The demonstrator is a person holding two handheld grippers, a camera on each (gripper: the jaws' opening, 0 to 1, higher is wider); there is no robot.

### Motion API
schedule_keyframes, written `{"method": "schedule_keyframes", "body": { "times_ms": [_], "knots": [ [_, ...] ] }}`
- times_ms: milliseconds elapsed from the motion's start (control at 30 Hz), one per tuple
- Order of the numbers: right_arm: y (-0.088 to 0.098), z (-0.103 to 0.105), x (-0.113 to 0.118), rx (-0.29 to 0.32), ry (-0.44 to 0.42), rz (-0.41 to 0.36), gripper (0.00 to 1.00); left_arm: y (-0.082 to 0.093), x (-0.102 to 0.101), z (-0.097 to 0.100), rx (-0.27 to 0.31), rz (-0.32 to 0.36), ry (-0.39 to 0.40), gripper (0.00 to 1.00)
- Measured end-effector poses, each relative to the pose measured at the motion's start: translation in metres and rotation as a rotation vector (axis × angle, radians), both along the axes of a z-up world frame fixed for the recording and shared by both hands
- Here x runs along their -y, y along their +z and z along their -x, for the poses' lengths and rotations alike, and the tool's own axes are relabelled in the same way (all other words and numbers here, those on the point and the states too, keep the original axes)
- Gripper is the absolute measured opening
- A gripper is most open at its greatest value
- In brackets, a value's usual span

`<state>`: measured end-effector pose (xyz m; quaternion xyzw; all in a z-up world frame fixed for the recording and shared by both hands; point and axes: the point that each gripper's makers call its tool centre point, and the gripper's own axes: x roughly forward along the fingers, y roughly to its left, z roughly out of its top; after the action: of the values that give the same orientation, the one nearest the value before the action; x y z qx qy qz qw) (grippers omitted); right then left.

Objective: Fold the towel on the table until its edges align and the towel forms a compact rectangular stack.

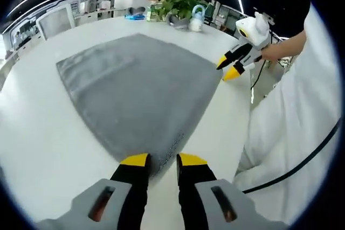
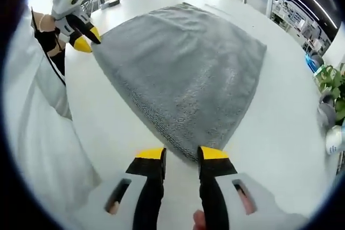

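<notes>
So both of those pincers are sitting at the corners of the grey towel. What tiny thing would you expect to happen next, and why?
Probably each hand-held gripper closes on its corner. The left hand-held gripper and the right hand-held gripper both have their jaws open, with a near corner of the flat, unfolded towel reaching between the tips. I'd judge the corners must be pinched before lifting them over for the first fold.

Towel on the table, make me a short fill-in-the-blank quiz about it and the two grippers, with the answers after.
1. The towel lying spread on the white table is ____ in colour.
2. Each of the left gripper and the right gripper is poised at a ____ of the towel.
3. The grippers' fingertips are coloured ____.
4. At the table's far edge stands a potted ____ with green leaves.

Missing words: grey; corner; yellow; plant
</notes>
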<state>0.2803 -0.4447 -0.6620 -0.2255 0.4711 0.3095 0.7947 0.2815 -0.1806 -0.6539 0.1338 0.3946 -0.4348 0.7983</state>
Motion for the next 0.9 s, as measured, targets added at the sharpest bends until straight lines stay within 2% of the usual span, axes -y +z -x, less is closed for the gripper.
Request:
{"method": "schedule_keyframes", "body": {
  "times_ms": [167, 233, 267, 400, 533, 733, 900],
  "knots": [
    [-0.0006, -0.006, 0.0061, 0.027, 0.009, 0.045, 0.07, -0.0013, -0.0004, -0.0009, 0.017, -0.026, -0.012, 0.16],
    [-0.0012, -0.0088, 0.0092, 0.037, 0.026, 0.074, 0.03, -0.0016, -0.0023, -0.0032, 0.063, -0.062, -0.046, 0.13],
    [-0.0015, -0.0085, 0.0083, 0.03, 0.024, 0.067, 0.03, -0.002, -0.0022, -0.0031, 0.09, -0.085, -0.075, 0.12],
    [-0.0009, -0.0088, 0.0089, 0.025, 0.007, 0.052, 0.03, -0.0027, -0.0018, 0.0002, 0.116, -0.096, -0.082, 0.12],
    [-0.001, -0.008, 0.0092, 0.036, -0.011, 0.038, 0.02, -0.0026, -0.0043, 0.003, 0.149, -0.114, -0.129, 0.12],
    [-0.0007, -0.0075, 0.0092, 0.041, -0.026, 0.026, 0.02, -0.0017, -0.0067, 0.0026, 0.143, -0.101, -0.131, 0.11],
    [-0.0005, -0.0048, 0.0087, 0.035, -0.005, 0.03, 0.02, -0.0016, -0.0076, 0.0038, 0.147, -0.115, -0.147, 0.11]
  ]
}}
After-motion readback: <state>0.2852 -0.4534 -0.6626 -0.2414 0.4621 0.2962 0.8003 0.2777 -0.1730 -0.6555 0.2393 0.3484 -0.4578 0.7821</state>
